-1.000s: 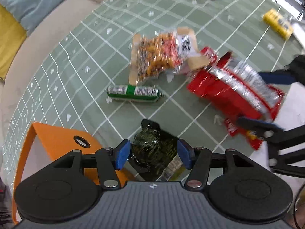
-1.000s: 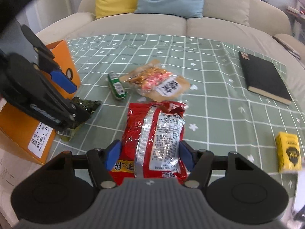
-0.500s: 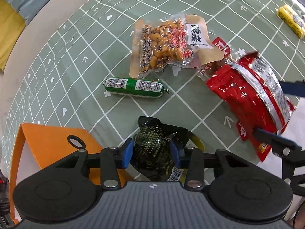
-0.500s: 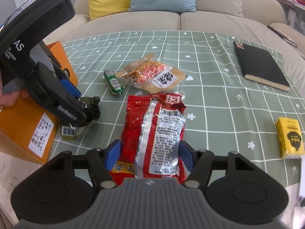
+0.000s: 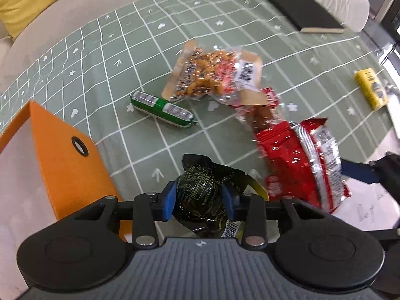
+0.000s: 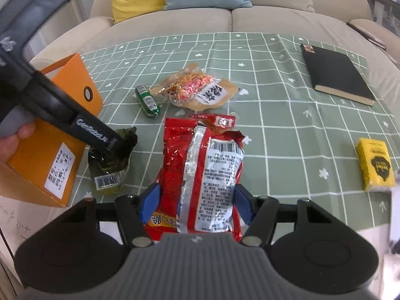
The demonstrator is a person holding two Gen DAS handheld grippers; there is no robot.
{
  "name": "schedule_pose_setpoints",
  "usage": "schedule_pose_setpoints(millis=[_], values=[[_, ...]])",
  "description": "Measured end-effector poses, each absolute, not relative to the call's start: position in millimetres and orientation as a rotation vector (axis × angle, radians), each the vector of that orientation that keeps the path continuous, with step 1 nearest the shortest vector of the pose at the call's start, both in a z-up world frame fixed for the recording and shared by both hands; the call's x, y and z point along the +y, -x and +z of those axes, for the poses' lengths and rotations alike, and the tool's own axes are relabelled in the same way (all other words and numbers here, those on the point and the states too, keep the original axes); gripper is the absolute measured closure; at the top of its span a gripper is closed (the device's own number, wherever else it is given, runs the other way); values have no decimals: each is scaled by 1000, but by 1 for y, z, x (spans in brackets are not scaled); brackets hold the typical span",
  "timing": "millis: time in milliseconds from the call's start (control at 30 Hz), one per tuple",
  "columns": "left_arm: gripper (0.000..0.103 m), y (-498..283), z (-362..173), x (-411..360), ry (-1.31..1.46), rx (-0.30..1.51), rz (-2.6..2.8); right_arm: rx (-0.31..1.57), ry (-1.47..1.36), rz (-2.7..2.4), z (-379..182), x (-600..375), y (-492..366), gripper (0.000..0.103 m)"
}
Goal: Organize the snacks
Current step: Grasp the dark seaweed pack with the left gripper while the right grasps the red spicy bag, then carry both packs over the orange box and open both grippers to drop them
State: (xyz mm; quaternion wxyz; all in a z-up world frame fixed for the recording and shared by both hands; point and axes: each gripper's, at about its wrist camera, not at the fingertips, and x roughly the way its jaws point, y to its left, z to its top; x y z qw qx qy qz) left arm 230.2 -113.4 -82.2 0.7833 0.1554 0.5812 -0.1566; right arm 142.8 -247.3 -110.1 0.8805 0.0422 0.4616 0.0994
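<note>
The left gripper has just been closing, and its blue fingers now pinch the dark green snack packet beside the orange box on the bench. The right gripper holds its fingers partway apart, pressing both sides of the red snack bag.

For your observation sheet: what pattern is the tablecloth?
Green tablecloth, white grid with small white shapes; clearest in the right wrist view.
</note>
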Motion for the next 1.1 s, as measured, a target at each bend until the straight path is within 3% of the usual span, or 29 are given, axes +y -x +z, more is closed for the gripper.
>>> schedule_pose_setpoints(millis=[467,1100], values=[[60,-161,-31,-91,-109,1130,-347,934,-210,201,-79,-258,-105,42],[64,-115,21,-21,80,962,-290,799,-154,316,-3,-205,-75,43]])
